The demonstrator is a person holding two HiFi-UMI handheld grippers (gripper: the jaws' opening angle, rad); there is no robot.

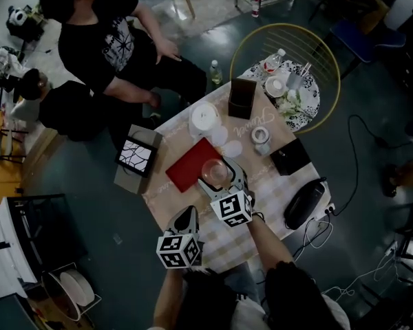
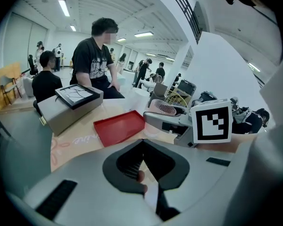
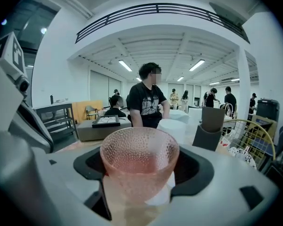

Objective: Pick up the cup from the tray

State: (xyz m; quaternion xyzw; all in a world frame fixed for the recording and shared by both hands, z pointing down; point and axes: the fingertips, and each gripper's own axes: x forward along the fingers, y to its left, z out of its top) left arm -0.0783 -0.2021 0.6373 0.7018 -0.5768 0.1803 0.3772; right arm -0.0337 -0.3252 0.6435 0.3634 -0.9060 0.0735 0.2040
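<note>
A pink dimpled glass cup point(image 3: 139, 160) fills the middle of the right gripper view, with my right gripper point(image 3: 139, 180) shut on its sides. In the head view the cup point(image 1: 213, 171) is at the right edge of the flat red tray point(image 1: 191, 163), held in my right gripper point(image 1: 218, 179). The left gripper view shows the cup point(image 2: 161, 108) held off the table, just right of the tray point(image 2: 119, 126). My left gripper point(image 1: 187, 220) hovers over the table's near edge, and its jaws point(image 2: 142, 146) are shut with nothing in them.
A grey box with a framed picture point(image 1: 136, 158) lies left of the tray. Behind it are a white round container point(image 1: 204, 119), a dark box point(image 1: 241, 98) and a small roll point(image 1: 261, 135). A black pouch point(image 1: 303, 203) lies right. A person point(image 1: 110, 43) sits beyond the table.
</note>
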